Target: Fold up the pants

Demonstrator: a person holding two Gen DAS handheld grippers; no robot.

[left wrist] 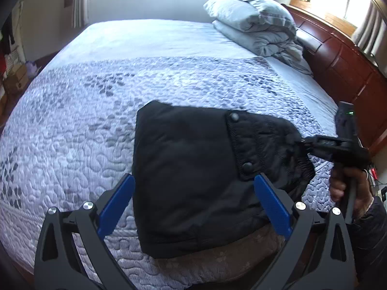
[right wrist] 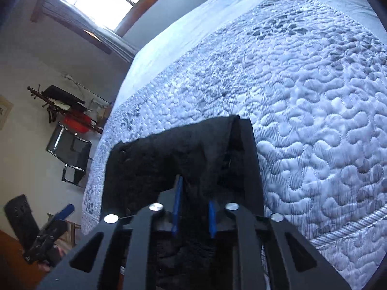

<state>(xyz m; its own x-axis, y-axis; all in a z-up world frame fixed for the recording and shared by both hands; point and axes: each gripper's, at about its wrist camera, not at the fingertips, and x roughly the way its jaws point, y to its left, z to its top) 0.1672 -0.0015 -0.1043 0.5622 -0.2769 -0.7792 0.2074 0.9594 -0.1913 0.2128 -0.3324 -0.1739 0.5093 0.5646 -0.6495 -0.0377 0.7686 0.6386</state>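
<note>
The black pants [left wrist: 193, 174] lie folded into a compact bundle on the quilted bed [left wrist: 96, 120], near its front edge. My left gripper [left wrist: 193, 193] is open, its blue fingers [left wrist: 118, 200] spread to either side of the bundle's near part. My right gripper [left wrist: 304, 142] reaches in from the right and is shut on the waistband end of the pants. In the right wrist view the black pants [right wrist: 169, 159] fill the gap between the nearly closed blue fingers [right wrist: 178, 203] of my right gripper [right wrist: 193, 207]. The left gripper [right wrist: 55, 220] shows at the lower left there.
A folded grey duvet and pillow [left wrist: 256, 21] sit at the head of the bed by the wooden headboard [left wrist: 343, 55]. A coat rack [right wrist: 63, 106] and a black chair [right wrist: 70, 154] stand beyond the far side. Boxes [left wrist: 14, 79] lie on the floor at left.
</note>
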